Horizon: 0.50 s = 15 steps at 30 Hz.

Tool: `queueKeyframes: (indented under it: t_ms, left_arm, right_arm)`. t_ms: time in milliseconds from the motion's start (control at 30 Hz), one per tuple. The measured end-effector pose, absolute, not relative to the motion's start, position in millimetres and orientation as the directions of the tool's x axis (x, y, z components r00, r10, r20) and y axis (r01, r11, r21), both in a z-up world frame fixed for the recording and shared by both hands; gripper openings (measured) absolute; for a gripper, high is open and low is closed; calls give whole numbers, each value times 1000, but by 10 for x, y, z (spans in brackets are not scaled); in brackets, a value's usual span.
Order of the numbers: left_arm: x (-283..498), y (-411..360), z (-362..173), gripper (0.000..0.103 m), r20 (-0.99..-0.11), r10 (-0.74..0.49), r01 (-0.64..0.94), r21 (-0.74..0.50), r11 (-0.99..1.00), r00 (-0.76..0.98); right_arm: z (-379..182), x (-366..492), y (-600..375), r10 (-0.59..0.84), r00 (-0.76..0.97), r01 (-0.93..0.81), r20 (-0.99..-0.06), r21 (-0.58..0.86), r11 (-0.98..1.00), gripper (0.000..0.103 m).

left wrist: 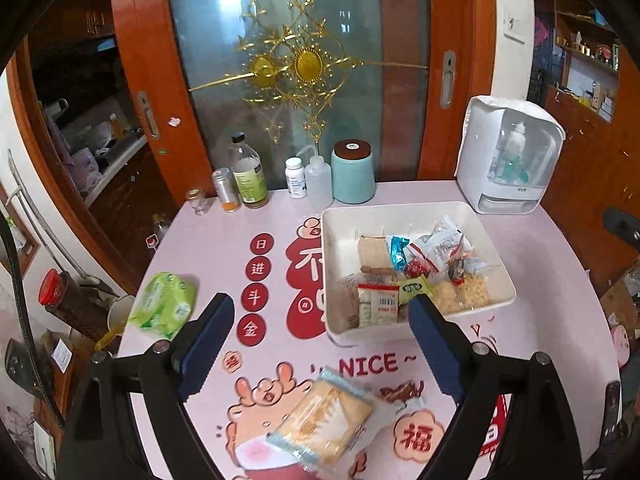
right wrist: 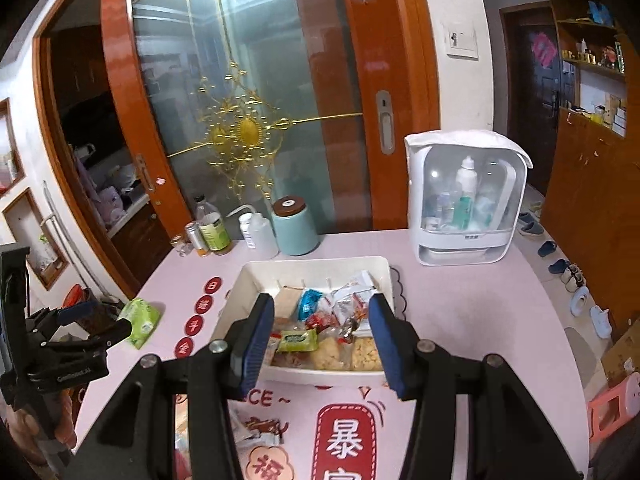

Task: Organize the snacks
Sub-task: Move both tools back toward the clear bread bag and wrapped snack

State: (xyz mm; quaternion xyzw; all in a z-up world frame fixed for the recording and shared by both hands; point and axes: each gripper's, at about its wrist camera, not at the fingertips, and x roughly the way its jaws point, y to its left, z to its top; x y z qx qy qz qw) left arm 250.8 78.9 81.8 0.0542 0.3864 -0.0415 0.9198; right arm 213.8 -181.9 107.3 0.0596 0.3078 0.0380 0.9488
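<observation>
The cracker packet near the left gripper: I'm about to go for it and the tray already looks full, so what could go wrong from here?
1. The cracker packet lies flat on the table, its slick wrapper overlapping another packet; the open left gripper may slip or drag both.
2. The white tray is heaped at its near side, so a packet dropped there could slide over the rim.
3. The right gripper hovers open over the tray; both could collide.

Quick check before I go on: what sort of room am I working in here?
Probably a home dining area beside a kitchen. A table with a festive printed cover holds a white snack tray and bottles, a wooden sliding glass door stands behind, and shoes line the floor.
</observation>
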Motion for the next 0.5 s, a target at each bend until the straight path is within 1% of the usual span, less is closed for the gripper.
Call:
queueKeyframes:
  t_ms: [100,233,333,500]
  left_arm:
    - [2249,887,831,90,-711,-51,140,68,988,701]
    - [1904,1034,742,94,-712,-85,173,52,984,697]
    - [1634,1191,569,95,-718,-124,201,22,979,684]
    - [1320,1414,161,95,-735,-138,213,9,977,664]
  right_arm:
    - [1037,1967,-1713,134,801,-69,-583,133,989,50]
    - [833,1696,-1575,191,786,-129,-588,146,981,50]
    - [543,1502,-1490,250,758,-174,-602,183,968,54]
    - [79,1304,-1344,344,690,-225,-637,262,938,55]
